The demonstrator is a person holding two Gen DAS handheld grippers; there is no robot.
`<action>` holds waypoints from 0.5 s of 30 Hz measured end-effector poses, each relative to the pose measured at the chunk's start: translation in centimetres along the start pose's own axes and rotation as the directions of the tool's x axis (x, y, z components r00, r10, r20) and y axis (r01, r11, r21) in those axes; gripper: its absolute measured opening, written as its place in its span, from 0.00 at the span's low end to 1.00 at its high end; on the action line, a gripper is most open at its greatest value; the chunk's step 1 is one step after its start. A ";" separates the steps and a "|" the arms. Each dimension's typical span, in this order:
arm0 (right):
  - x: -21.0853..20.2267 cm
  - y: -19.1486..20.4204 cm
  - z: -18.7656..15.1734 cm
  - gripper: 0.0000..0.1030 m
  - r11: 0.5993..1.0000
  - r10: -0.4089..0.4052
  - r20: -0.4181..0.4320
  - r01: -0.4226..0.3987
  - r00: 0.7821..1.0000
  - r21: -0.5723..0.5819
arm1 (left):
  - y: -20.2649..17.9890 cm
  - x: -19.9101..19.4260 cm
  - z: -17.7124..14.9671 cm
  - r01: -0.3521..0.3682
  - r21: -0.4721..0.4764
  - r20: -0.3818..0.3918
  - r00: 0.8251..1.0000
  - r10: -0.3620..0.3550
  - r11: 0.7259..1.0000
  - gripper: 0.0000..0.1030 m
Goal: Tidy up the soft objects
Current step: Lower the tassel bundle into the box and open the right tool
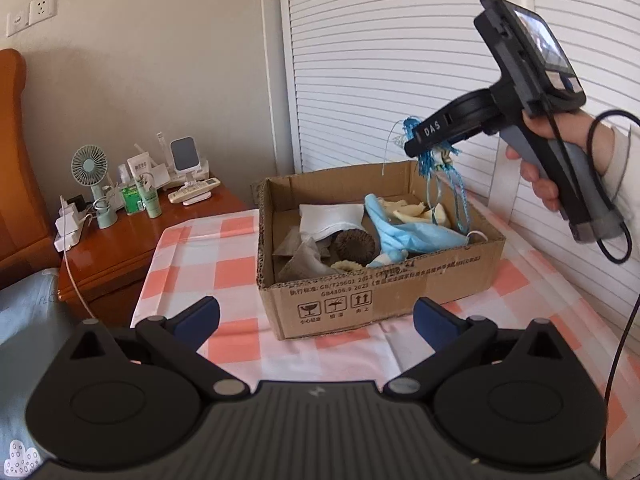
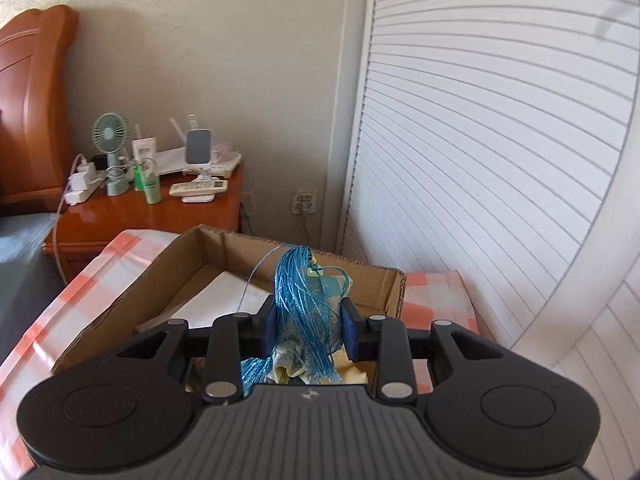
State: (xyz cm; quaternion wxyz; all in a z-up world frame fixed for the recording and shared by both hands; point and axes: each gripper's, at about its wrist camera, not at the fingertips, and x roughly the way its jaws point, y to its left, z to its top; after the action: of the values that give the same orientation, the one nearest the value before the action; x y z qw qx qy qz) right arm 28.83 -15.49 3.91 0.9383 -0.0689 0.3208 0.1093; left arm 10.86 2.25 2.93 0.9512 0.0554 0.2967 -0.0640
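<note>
- Your right gripper (image 2: 308,330) is clamped on a blue tasselled fabric sachet (image 2: 310,312), holding it over the open brown cardboard box (image 1: 384,300), above the box's far right corner.
- Your left gripper (image 1: 316,320) stands wide apart with nothing between its pads, short of the box's near wall.
- The box sits on the pink-and-white checked counter (image 1: 240,344), holding a pale blue face mask (image 1: 404,236) and white folded cloth (image 1: 332,220).
</note>
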 end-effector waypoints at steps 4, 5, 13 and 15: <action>2.4 -1.0 1.4 0.58 0.998 -0.031 -0.012 0.032 0.999 0.049 | 0.6 0.2 -0.7 -0.030 -0.017 -0.024 0.999 0.030 0.999 0.99; 2.9 -1.1 1.7 0.68 0.997 -0.059 -0.017 0.059 0.998 0.051 | 0.7 0.3 -0.8 -0.034 -0.022 -0.027 0.999 0.033 0.999 0.99; 1.0 -1.5 1.0 1.00 0.996 -0.043 -0.011 0.044 0.999 0.073 | 0.7 0.1 -1.0 -0.036 -0.032 -0.026 0.999 0.035 0.999 0.99; 0.0 -1.0 0.7 1.00 0.998 -0.047 -0.028 0.049 0.998 0.048 | 0.7 -0.1 -1.0 -0.033 -0.039 -0.025 0.999 0.032 0.999 0.99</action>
State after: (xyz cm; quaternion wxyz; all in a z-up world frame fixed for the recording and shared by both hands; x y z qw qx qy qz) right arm 29.50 -16.34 4.47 0.9377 -0.0552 0.3342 0.0779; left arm 10.35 3.06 2.18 0.9493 0.0423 0.3086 -0.0419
